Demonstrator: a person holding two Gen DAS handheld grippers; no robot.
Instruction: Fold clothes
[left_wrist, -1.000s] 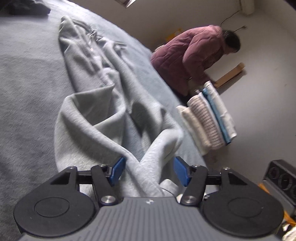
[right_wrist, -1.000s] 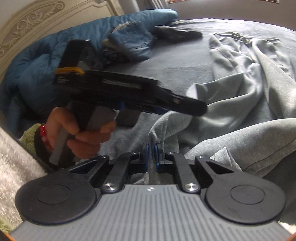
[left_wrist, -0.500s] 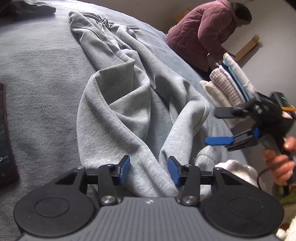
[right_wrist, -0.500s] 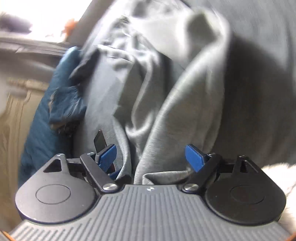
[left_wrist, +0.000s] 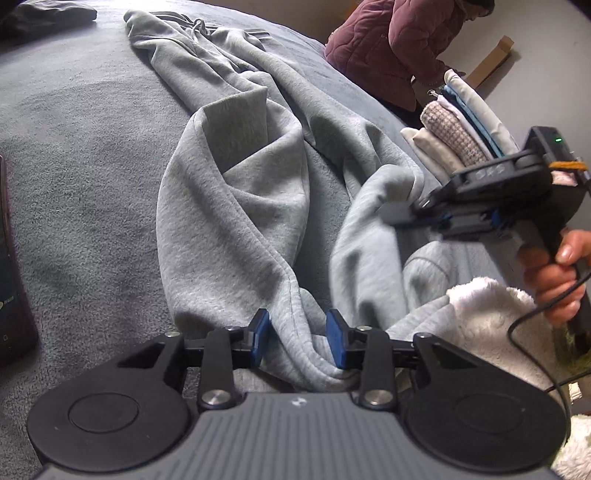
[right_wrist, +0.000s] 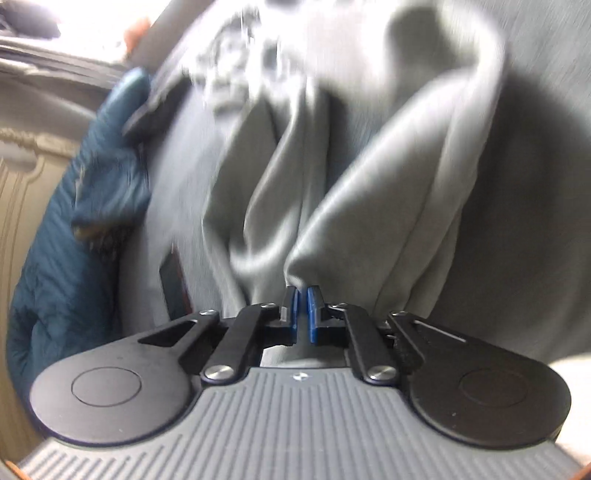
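Grey sweatpants (left_wrist: 236, 177) lie rumpled along the grey bed cover (left_wrist: 81, 155), waistband at the far end. My left gripper (left_wrist: 298, 338) straddles a bunched leg hem at the near end. Its jaws are closing, with the fabric between the blue pads (left_wrist: 260, 334) but not squeezed. To the right, a hand (left_wrist: 557, 280) holds my right gripper (left_wrist: 406, 214), which is pinching the other pant leg. In the blurred right wrist view that gripper (right_wrist: 302, 312) is shut, and a fold of the sweatpants (right_wrist: 369, 206) rises from its tips.
A stack of folded clothes (left_wrist: 461, 136) sits at the bed's right edge, with a person in a maroon quilted jacket (left_wrist: 399, 44) bent over behind it. A white fluffy textile (left_wrist: 491, 317) lies near right. A phone (left_wrist: 11, 277) lies at the left edge. A blue quilt (right_wrist: 74, 240) is beside the headboard.
My right gripper swung in from the side, opened wide over the pant leg, then shut on it. The left jaws narrowed around the hem as that hand dipped closer.
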